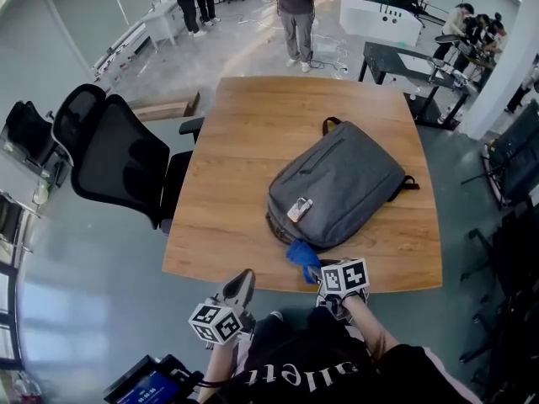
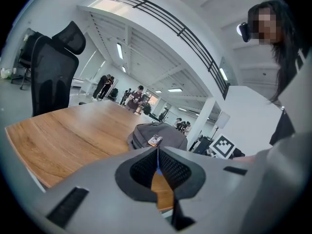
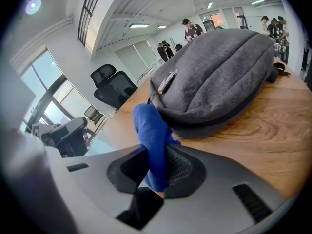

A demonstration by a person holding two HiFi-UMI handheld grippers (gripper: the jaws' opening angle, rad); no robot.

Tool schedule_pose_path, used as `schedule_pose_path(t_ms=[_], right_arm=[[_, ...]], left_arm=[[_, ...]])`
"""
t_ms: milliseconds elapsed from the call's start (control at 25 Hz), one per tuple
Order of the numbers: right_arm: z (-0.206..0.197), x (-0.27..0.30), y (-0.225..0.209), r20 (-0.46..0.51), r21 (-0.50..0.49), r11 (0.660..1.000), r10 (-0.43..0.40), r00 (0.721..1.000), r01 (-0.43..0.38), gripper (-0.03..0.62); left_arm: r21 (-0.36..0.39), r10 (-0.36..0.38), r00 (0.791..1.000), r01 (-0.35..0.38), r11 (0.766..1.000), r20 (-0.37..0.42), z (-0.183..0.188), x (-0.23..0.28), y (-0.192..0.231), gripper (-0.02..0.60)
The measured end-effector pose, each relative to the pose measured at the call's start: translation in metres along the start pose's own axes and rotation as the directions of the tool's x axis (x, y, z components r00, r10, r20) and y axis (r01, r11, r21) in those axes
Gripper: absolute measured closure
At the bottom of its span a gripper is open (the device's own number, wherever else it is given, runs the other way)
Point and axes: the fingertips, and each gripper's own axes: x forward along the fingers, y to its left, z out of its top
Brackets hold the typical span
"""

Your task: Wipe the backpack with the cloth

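A grey backpack [image 1: 337,183] lies flat on the wooden table [image 1: 253,141], with a small tag [image 1: 299,209] on its near end. My right gripper [image 1: 322,278] is at the table's near edge, shut on a blue cloth [image 1: 301,257] that reaches toward the backpack's near corner. In the right gripper view the blue cloth [image 3: 152,140] stands up between the jaws just short of the backpack [image 3: 214,82]. My left gripper [image 1: 242,289] hangs off the table's near edge, shut with nothing in it; its view shows the backpack [image 2: 156,135] ahead.
A black office chair [image 1: 118,154] stands at the table's left side. Several people [image 1: 295,7] stand on the floor beyond the far edge. Dark desks [image 1: 404,61] and equipment are at the far right.
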Motion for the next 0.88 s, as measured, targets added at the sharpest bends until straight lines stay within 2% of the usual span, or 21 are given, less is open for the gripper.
schedule_pose_path(t_ms=[280,520,760,880], right_arm=[[0.006,-0.02,-0.052,-0.068,-0.073,0.996,0.041,0.997,-0.046,0.516],[0.011,-0.036,-0.092,-0.1,-0.101,0.991,0.083,0.992,-0.093,0.516],[0.021,-0.055,-0.141,-0.092,-0.086,0.993,0.076,0.993,-0.084,0.516],[0.032,-0.066,-0.166,-0.074,-0.069,0.996,0.056,0.996,-0.061,0.516]], left_arm=[[-0.007,0.031,0.999,-0.031,0.999,0.027,-0.009,0.055,-0.049,0.574],[-0.019,0.094,0.995,-0.093,0.995,0.028,-0.027,0.08,-0.07,0.574],[-0.027,0.162,0.987,-0.162,0.986,0.014,-0.029,0.096,-0.086,0.574],[-0.024,0.168,0.986,-0.168,0.986,-0.003,-0.025,0.106,-0.096,0.574]])
